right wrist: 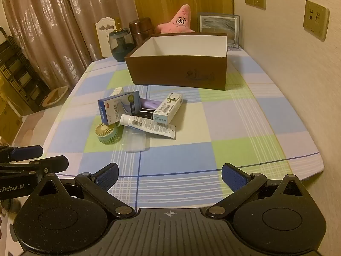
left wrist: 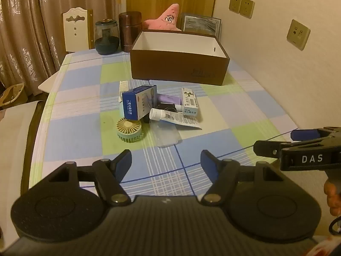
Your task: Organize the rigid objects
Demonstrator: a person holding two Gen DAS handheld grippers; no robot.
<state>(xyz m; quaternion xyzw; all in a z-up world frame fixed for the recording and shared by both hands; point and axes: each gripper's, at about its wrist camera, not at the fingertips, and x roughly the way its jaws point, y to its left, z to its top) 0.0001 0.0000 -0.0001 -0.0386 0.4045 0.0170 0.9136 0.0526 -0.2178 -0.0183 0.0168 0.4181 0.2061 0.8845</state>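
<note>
We hold both tools low over the near edge of the table, and both are spread wide with nothing between the pads: the left gripper (left wrist: 166, 162) on one side, the right gripper (right wrist: 169, 176) beside it, each empty.

Ahead of us, mid-table, sits the pile to sort. A blue medicine box (left wrist: 137, 102) leans on top of the heap, its lower corner just above the little green fan (left wrist: 129, 129) lying face up. A white tube (left wrist: 174, 118) lies across the front, its crimped end pointing right, partly over a clear phone case (left wrist: 167, 134) flat on the cloth. A white-and-teal carton (right wrist: 168, 107) rests tilted at the right of the heap, with a purple item (right wrist: 150, 104) tucked behind it; something black sits in the middle, too hidden to name.

Beyond the pile, well apart from it, stands the brown open box (right wrist: 177, 72), white inside, nothing visible in it from here.

Nothing stands between our grippers and the heap; the pile itself sits between us and the box.

Behind the box: a pink star plush (right wrist: 181, 21), a framed picture (right wrist: 218, 26), a copper canister (left wrist: 130, 31) and a dark glass jar (left wrist: 106, 36).

The checked tablecloth (right wrist: 191, 153) is blue, green and cream. Curtains (left wrist: 27, 32) hang left; a wall with sockets (right wrist: 315, 20) runs along the right.
</note>
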